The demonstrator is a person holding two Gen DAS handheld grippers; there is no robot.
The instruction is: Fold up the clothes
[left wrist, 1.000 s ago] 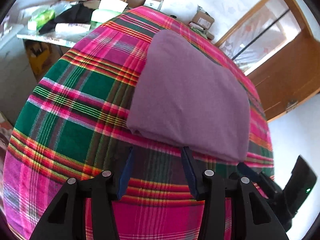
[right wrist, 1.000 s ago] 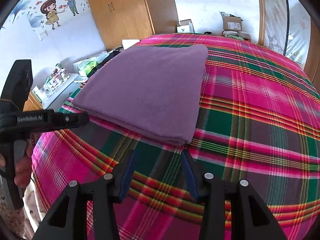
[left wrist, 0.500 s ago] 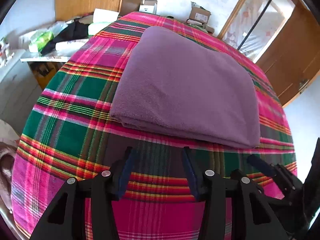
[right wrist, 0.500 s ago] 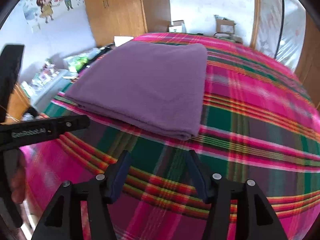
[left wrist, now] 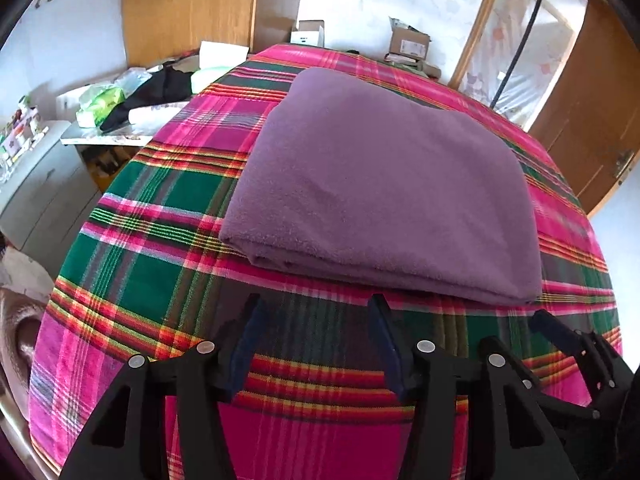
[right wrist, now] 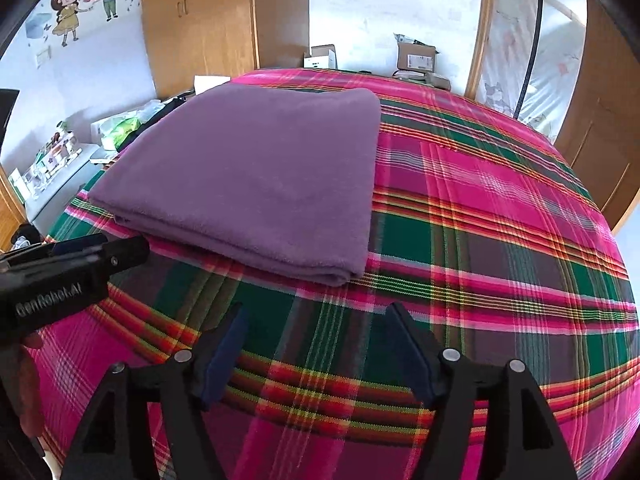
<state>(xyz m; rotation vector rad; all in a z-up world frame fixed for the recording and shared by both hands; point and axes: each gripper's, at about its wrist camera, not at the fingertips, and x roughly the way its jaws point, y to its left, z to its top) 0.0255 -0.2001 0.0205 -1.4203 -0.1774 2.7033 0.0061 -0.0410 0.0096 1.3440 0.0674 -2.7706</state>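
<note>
Left wrist view: the left gripper had just spread its fingers, empty, short of the folded purple garment lying on the plaid bed, apparently released. Right wrist view: the right gripper had likewise just opened wide, nothing between, clear of the garment's near corner.

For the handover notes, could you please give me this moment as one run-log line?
left gripper: open, empty | right gripper: just opened, empty | purple cloth: folded, flat on plaid bedspread, untouched
</note>
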